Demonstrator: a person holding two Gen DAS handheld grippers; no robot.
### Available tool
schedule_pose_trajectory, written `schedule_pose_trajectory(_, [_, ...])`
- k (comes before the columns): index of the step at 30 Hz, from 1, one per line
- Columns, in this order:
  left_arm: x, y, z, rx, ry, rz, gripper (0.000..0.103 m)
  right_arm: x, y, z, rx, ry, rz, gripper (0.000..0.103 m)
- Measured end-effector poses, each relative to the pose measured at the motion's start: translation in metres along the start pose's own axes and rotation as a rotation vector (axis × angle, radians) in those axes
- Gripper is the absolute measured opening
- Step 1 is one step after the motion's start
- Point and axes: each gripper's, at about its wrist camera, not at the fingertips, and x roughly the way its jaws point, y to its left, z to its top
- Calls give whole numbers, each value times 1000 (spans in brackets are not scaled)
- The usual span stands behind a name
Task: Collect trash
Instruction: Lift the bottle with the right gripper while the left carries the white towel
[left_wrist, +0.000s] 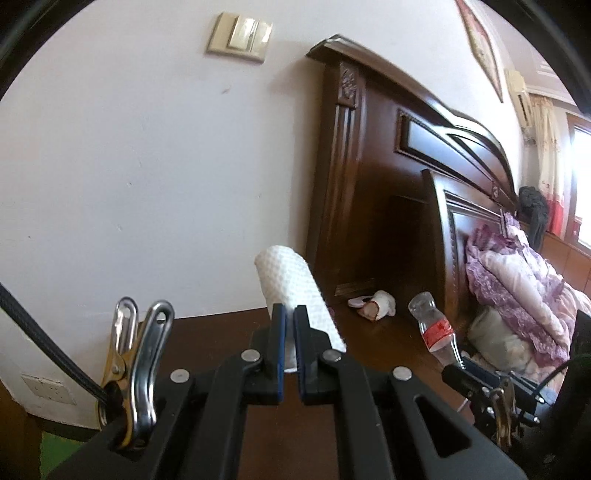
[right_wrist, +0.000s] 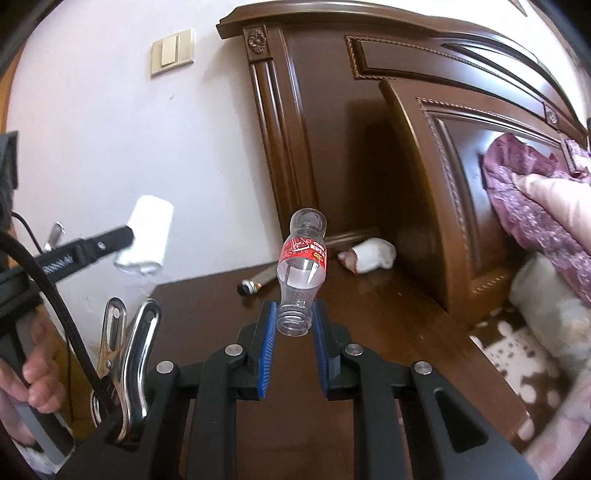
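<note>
My left gripper (left_wrist: 290, 314) is shut on a rolled white paper towel (left_wrist: 291, 288) and holds it up above the brown nightstand (left_wrist: 221, 332); it also shows in the right wrist view (right_wrist: 147, 236). My right gripper (right_wrist: 293, 314) is shut on the neck of an empty clear plastic bottle with a red label (right_wrist: 301, 258), held above the nightstand (right_wrist: 369, 314); the bottle also shows in the left wrist view (left_wrist: 434, 328). A crumpled white wad with a pink edge (right_wrist: 369, 254) lies at the back of the nightstand, also in the left wrist view (left_wrist: 378, 304).
A small dark cylinder (right_wrist: 255, 286) lies on the nightstand. A carved wooden headboard (right_wrist: 406, 129) stands behind and to the right. Purple and pink bedding (right_wrist: 535, 195) is at the right. A wall switch (left_wrist: 240, 37) is on the white wall.
</note>
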Motion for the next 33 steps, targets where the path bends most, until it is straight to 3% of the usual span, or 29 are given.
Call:
schedule_pose_trajectory(6, [-15,-21,-10,40,-14,-53,5,-31,-8,-23,80,11,-20,20])
schedule_pose_trajectory(14, [-28,-39,-21,72,-12,-102,5,-59,-14,-18,114,-68,-58,20])
schedule_pose_trajectory(17, [-34,-46,-26,96,-24,-121,5,-60,-20,-16,142,-56,-46,20])
schedule_pose_trajectory(33, [-57,-88,-59,162,29,-206,5,-106,-29,-23,63,-72,-51,20])
